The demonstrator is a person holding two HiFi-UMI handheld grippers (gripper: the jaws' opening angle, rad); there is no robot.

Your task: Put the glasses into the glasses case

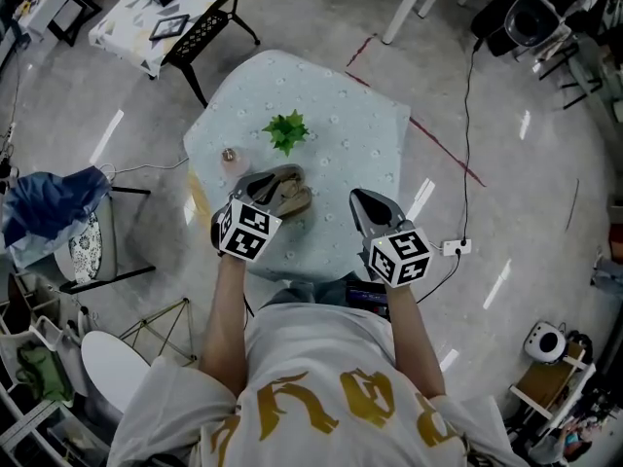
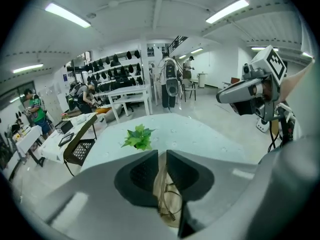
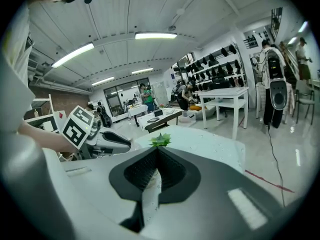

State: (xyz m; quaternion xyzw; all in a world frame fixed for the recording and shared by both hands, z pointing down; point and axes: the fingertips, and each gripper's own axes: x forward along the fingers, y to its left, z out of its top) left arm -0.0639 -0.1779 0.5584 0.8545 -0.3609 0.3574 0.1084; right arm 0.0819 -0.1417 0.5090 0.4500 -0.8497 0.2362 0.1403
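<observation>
My left gripper (image 1: 289, 176) hangs over the near left part of the round table (image 1: 360, 115). Its jaws are shut on a beige glasses case (image 1: 293, 199). In the left gripper view the case (image 2: 161, 181) is pinched between the two dark pads (image 2: 142, 174), and the thin wire frame of the glasses (image 2: 168, 206) lies against it low in the gap. My right gripper (image 1: 360, 200) hovers over the table's near right, apart from the case. Its jaws (image 3: 157, 150) meet at the tips with nothing between them.
A small green plant (image 1: 286, 130) stands mid-table, and a small capped object (image 1: 230, 154) sits near the left edge. A black-legged side table (image 1: 185, 17) stands at the back left, a chair with blue cloth (image 1: 58, 207) at the left. A cable and power strip (image 1: 456, 247) lie on the floor at the right.
</observation>
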